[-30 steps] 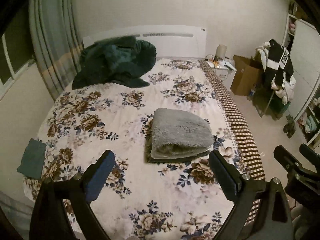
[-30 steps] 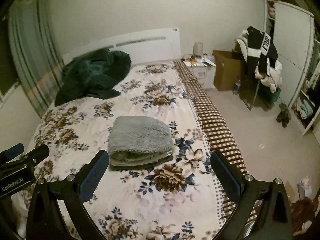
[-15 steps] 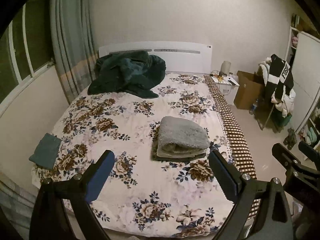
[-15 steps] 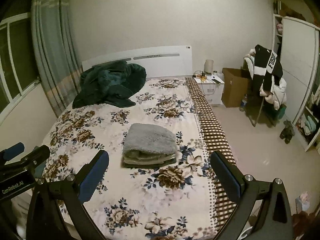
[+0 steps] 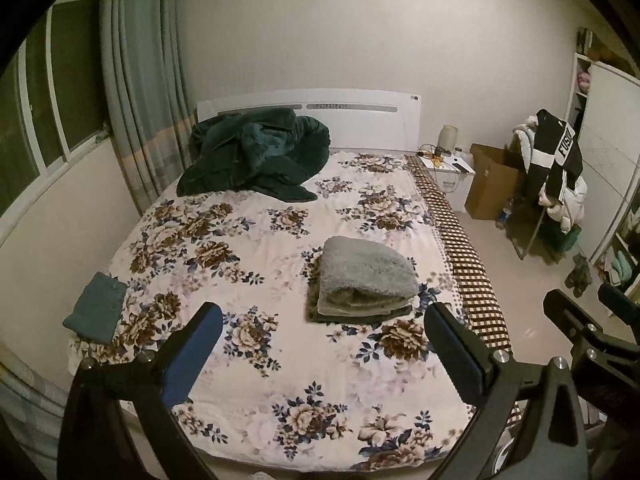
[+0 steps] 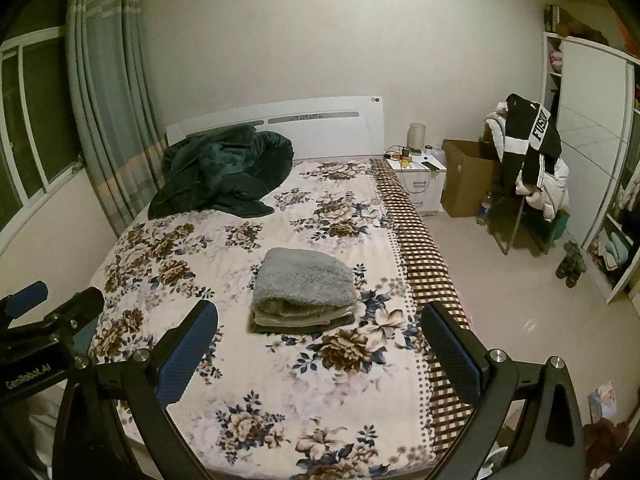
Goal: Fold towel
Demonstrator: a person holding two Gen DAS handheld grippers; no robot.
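- Grey and fluffy, the towel (image 5: 362,276) lies folded in a thick stack on the flowered bed (image 5: 280,392), seen from my left wrist: ahead of my left gripper (image 5: 322,354) and a little toward its right finger, well clear of both.
- My left gripper's jaws have just been widening and now stand fully apart, with nothing between them. A small teal cloth (image 5: 98,312) sits off beyond my left finger at the bed's edge, and my right gripper (image 5: 588,314) shows at the far right.
- From my right wrist, the towel (image 6: 304,290) sits ahead, nearer the left finger, not touched. My right gripper (image 6: 320,354) is spread wide and empty.
- I judge the folding done and both tools backed off; the next move, if any, only calls for keeping clear of the stack.
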